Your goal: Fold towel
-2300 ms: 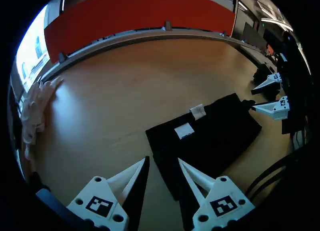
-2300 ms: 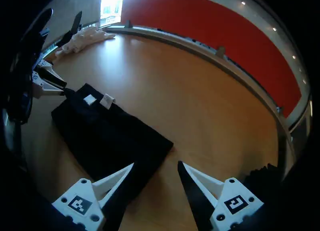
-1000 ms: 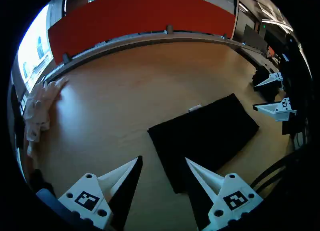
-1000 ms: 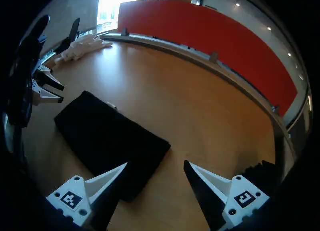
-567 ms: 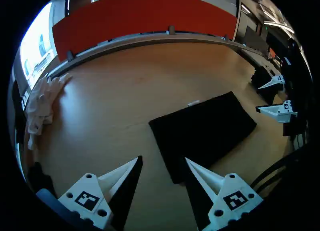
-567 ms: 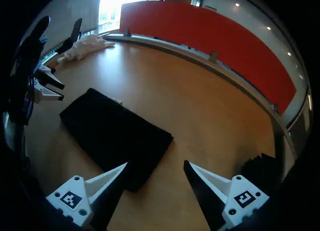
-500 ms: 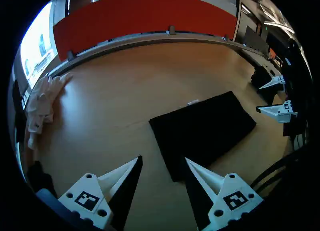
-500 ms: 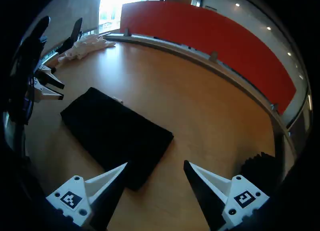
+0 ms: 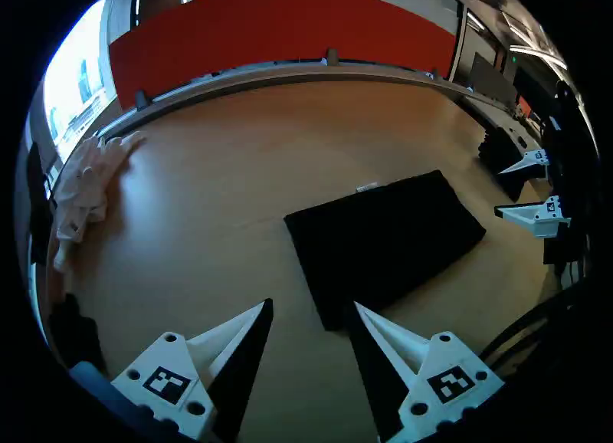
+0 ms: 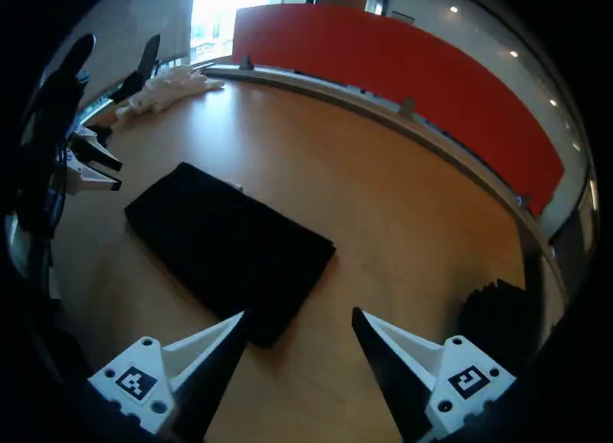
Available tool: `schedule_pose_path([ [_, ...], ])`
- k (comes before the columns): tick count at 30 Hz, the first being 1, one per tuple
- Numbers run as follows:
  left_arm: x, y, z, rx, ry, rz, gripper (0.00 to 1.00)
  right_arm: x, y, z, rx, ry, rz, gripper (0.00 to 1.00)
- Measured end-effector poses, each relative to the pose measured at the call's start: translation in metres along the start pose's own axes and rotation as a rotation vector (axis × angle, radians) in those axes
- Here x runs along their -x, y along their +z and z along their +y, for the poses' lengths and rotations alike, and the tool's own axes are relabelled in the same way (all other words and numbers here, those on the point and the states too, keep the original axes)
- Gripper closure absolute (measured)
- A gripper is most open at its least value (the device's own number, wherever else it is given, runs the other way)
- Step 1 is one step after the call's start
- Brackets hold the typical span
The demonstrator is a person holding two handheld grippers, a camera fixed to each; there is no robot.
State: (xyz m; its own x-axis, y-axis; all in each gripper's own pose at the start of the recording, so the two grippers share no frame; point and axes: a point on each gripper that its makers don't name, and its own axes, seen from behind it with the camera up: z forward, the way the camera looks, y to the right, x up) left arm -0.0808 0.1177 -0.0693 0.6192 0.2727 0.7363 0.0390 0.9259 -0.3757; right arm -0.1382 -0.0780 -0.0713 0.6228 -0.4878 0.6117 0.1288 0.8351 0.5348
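A black towel (image 9: 385, 243) lies folded flat into a long rectangle on the wooden table (image 9: 230, 152); a small white tag (image 9: 366, 187) peeks from its far edge. In the right gripper view the same black towel (image 10: 230, 247) stretches from left to centre. My left gripper (image 9: 310, 324) hovers open just short of the towel's near corner, holding nothing. My right gripper (image 10: 300, 328) is open too, above the towel's other end. The left gripper's fingers (image 10: 96, 167) appear at the left in the right gripper view, and the right gripper's fingers (image 9: 529, 213) at the right in the left gripper view.
A heap of pale cloth (image 9: 84, 182) sits at the table's far left corner, seen also as pale cloth (image 10: 168, 86). A red partition (image 9: 283, 29) runs behind the table's raised rim. A dark ribbed object (image 10: 498, 320) lies near the right edge.
The towel's upper layer with the white labels has been laid over, leaving a plain black rectangle. Both grippers have opened wider and pulled back from the towel's ends.
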Motion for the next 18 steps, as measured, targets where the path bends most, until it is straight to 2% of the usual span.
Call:
schedule_pose_path([
  [9, 0.002, -0.008, -0.004, -0.018, -0.024, 0.009, 0.33, -0.002, 0.001, -0.004, -0.021, -0.025, 0.005, 0.01],
  [18, 0.014, -0.022, -0.014, -0.053, -0.068, 0.017, 0.33, -0.006, 0.008, -0.010, -0.051, -0.053, 0.009, 0.01],
])
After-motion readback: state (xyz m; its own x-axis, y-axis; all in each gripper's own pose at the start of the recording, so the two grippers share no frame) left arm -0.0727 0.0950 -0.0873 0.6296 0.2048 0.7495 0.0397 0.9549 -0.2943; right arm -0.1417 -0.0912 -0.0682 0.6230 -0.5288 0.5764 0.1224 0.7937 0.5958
